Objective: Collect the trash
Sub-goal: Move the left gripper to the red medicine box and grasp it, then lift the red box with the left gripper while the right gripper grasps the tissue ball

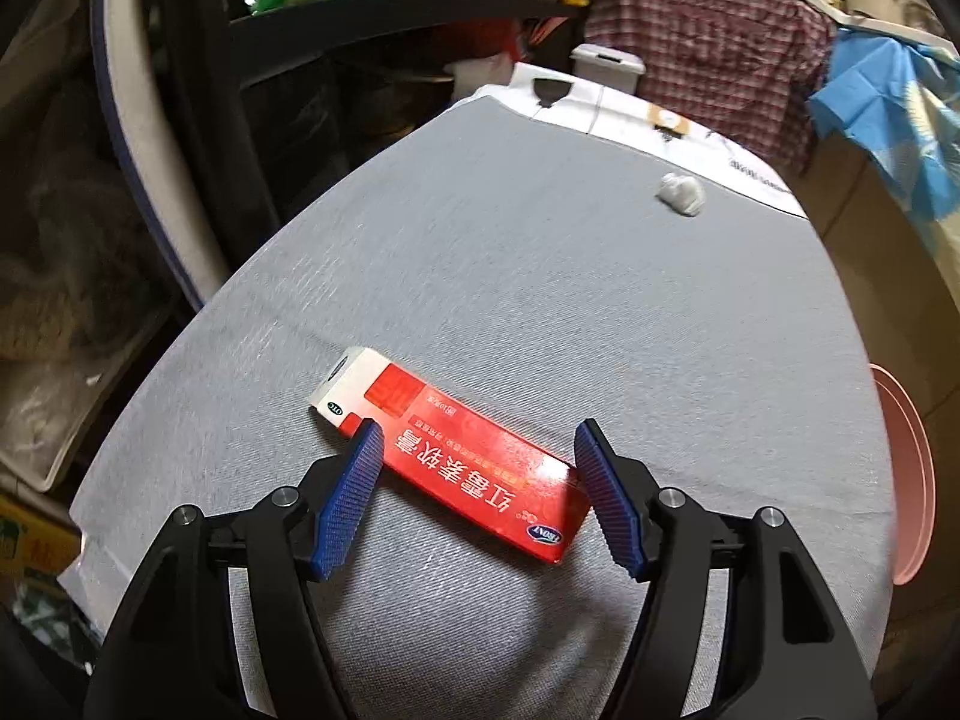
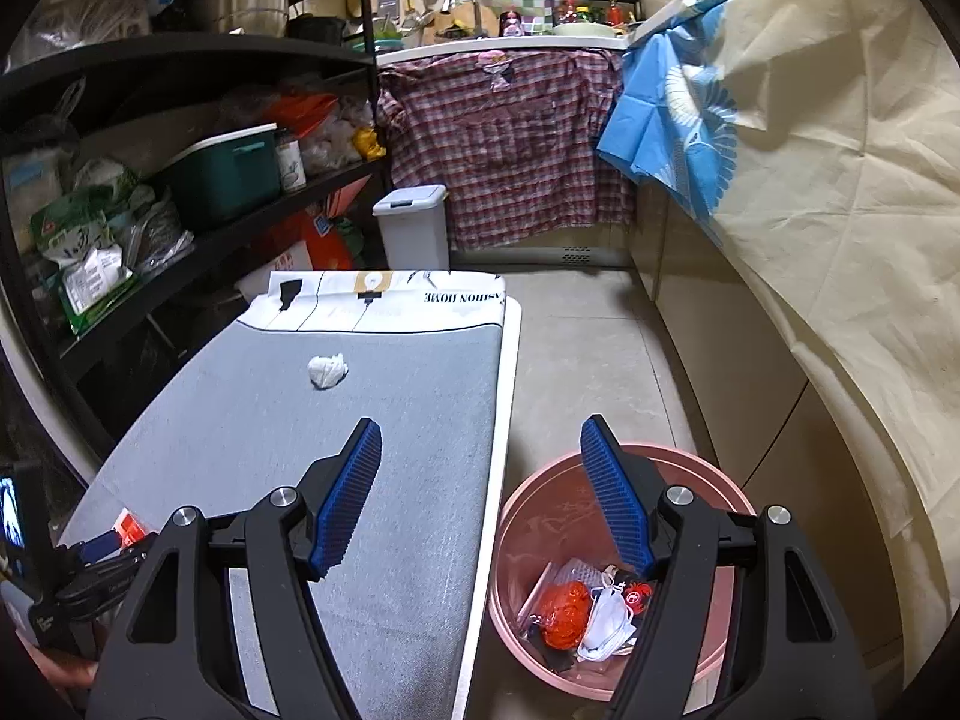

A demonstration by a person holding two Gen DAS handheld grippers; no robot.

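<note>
A red and white medicine box [image 1: 456,450] lies flat on the grey table cover [image 1: 540,276]. My left gripper [image 1: 480,438] is open, its blue fingers on either side of the box, not closed on it. A crumpled white tissue [image 1: 681,193] lies far back on the table; it also shows in the right wrist view [image 2: 327,370]. My right gripper [image 2: 480,435] is open and empty, above the table's right edge and the pink bin [image 2: 528,516]. The bin holds a red wrapper [image 2: 564,612], a white mask and other scraps. The left gripper [image 2: 108,546] and a bit of the box show at lower left.
The pink bin's rim [image 1: 912,468] shows right of the table. A black shelf rack [image 2: 180,192] with bags and a green box stands on the left. A white lidded bin [image 2: 414,228] and a hanging plaid shirt [image 2: 510,144] are behind. A cloth-covered counter [image 2: 828,210] runs along the right.
</note>
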